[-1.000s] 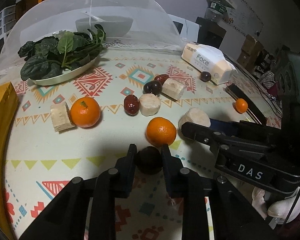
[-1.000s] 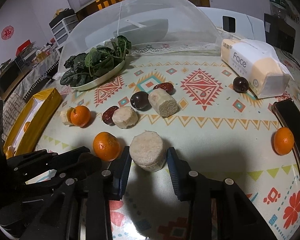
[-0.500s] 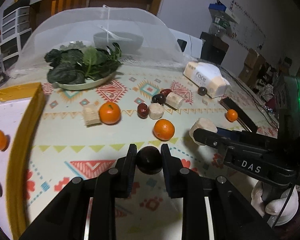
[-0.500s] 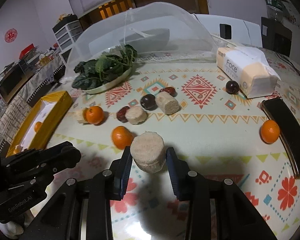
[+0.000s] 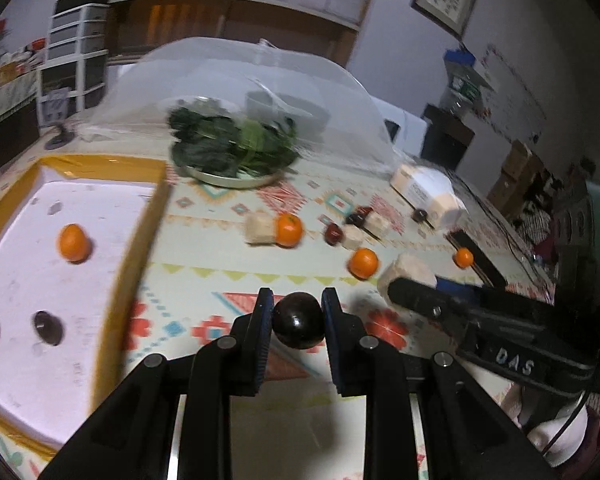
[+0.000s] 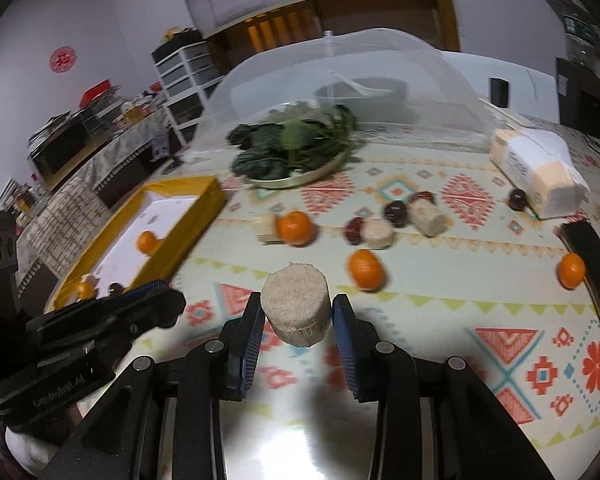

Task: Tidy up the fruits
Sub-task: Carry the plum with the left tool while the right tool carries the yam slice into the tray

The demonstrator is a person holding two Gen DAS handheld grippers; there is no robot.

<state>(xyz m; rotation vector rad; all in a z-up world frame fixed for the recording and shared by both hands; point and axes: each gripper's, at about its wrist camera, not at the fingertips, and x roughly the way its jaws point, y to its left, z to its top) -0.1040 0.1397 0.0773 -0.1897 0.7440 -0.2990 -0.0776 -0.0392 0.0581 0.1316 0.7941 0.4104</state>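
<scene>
Black plastic forms both grippers. The left gripper [image 5: 296,322] is clamped on a dark round fruit [image 5: 298,320], which is pressed between the two pads and held clear above the patterned tablecloth [image 5: 204,248]. The right gripper [image 6: 296,314] is clamped on a beige cylindrical chunk [image 6: 295,308], its flat end turned upward, likewise held above the cloth.

As the landmark, the yellow-rimmed tray [image 5: 144,240] with a white floor is taken. From the left wrist view its floor is seen almost whole: one mandarin [image 5: 73,242] lies on it and a dark fruit [image 5: 48,326] sits nearer the camera, with an orange item cut off at the picture's left edge. From the right wrist view only a narrow strip of that floor is visible, part of it hidden behind the left gripper's body.

Beyond the tray, on the cloth, a mandarin [image 6: 295,227] is seen touching a beige chunk [image 6: 266,227]. Further from the tray a red date [image 6: 354,231], two more beige chunks and a dark fruit [image 6: 395,213] are grouped close together, and a lone mandarin [image 6: 365,269] lies nearer the grippers.

Well away from the tray, a small mandarin [image 6: 571,270] rests against a black flat object [image 6: 592,264], and a tissue pack [image 6: 536,172] has a dark fruit [image 6: 517,199] just beside it. Behind the tray's far end a plate of leafy greens [image 6: 296,148] stands at the edge of a mesh food cover [image 6: 340,76].
</scene>
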